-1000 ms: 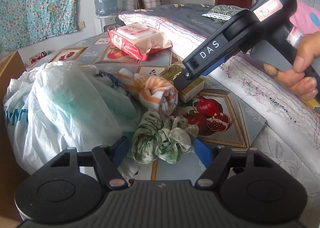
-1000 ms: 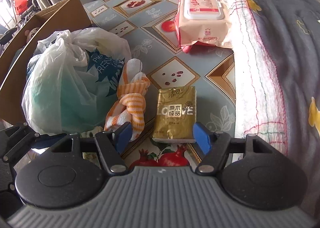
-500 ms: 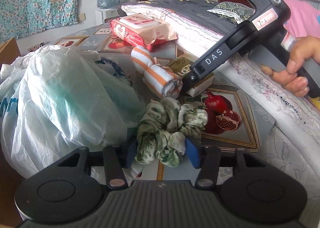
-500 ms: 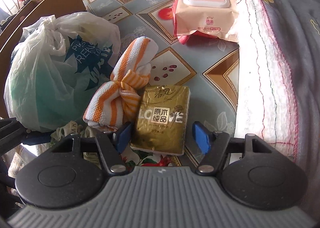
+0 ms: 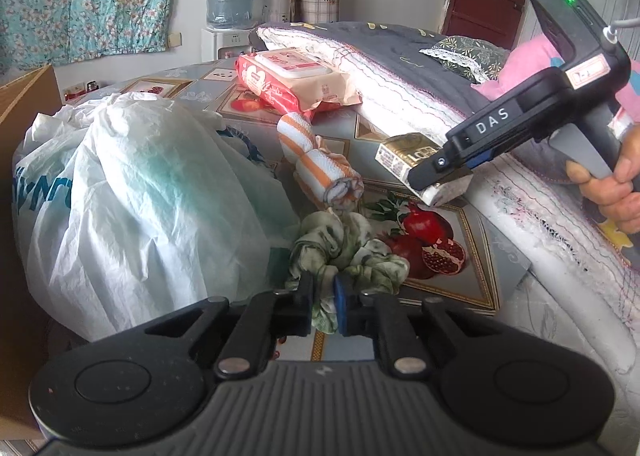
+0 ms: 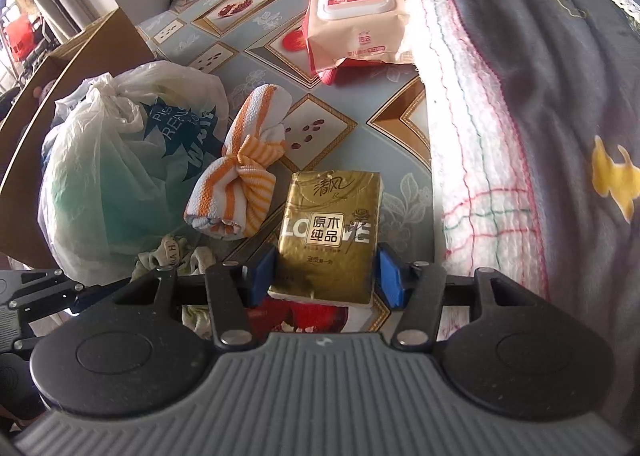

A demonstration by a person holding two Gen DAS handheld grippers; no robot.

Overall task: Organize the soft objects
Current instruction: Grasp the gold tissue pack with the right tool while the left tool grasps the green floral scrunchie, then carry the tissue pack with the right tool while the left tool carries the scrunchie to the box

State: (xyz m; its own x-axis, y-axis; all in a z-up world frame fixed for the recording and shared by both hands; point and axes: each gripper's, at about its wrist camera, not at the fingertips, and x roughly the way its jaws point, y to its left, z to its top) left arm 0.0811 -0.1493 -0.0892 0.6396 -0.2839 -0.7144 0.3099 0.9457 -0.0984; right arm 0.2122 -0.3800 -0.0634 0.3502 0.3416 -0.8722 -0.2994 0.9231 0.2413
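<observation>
Left gripper (image 5: 323,306) jaws, wide apart a second ago, have clamped onto the crumpled green-and-white cloth scrunchie (image 5: 347,252). Right gripper (image 6: 326,276) has moved in over the gold foil tissue pack (image 6: 330,234); the pack now sits between its closing jaws. Knotted orange-striped white towel (image 6: 236,191) has rolled over.

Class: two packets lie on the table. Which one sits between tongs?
The gold tissue packet, between the closing right tongs; the pink wet-wipe pack lies farther back, untouched.
</observation>
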